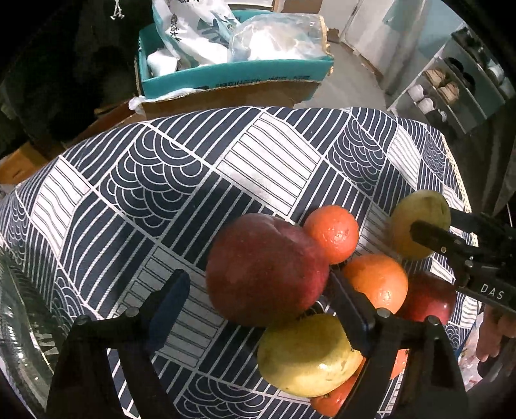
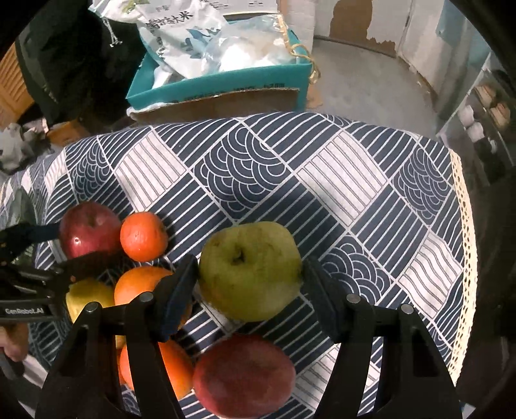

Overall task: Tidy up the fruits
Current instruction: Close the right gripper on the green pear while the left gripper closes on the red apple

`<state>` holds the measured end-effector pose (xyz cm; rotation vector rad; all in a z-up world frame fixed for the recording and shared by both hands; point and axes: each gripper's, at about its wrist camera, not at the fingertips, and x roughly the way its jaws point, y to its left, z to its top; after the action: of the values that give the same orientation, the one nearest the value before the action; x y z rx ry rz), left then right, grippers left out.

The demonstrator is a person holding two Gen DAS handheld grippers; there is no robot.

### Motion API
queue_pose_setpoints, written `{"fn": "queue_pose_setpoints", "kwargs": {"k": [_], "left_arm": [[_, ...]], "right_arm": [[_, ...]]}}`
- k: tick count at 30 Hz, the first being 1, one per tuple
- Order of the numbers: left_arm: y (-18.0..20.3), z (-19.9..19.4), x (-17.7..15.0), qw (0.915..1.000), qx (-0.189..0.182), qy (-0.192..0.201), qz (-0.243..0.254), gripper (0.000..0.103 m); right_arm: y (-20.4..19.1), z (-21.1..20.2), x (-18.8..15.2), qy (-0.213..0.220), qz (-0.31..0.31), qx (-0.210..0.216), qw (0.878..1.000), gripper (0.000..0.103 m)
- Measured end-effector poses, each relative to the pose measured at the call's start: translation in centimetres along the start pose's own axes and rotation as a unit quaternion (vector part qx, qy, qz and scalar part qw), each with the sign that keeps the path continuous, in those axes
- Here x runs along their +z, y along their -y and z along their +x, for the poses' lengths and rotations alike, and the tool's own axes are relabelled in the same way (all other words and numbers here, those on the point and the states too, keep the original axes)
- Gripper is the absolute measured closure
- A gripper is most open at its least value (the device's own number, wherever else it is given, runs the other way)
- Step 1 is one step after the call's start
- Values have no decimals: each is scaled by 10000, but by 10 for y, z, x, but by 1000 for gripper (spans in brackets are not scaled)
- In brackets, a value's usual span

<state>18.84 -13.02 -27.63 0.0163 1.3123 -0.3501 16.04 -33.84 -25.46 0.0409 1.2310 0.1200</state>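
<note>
A lived-in home room, table under a navy and white patterned tablecloth (image 2: 338, 180) with lace trim, teal cardboard box (image 1: 232, 75) stuffed with plastic bags on the floor, open shelving (image 1: 451, 90) holding jars and cups, peeling wall paint (image 2: 364, 25)

- White letters "DAS" are showing on the black body of the right gripper (image 1: 432, 240), seen from the left wrist.
- "GenRobot.AI" is reading in white on the black body of the left gripper (image 2: 69, 251).
- Chinese characters are showing on the white-and-blue printed plastic bag (image 2: 180, 29); smaller print on the teal cardboard box (image 2: 225, 87) is staying illegible.
</note>
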Motion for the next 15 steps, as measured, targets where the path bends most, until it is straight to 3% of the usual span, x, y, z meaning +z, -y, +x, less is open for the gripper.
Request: {"fn": "queue_pose_setpoints", "kwargs": {"k": [9,15], "left_arm": [[0,9,3,9997,-227,-96,32,26],[-3,11,6,9996,-281,-46,-26,26]], "right_arm": [[12,7,-5,-336,221,26,9992,31],[26,26,-14,-618,397,-150,9972,31]]}}
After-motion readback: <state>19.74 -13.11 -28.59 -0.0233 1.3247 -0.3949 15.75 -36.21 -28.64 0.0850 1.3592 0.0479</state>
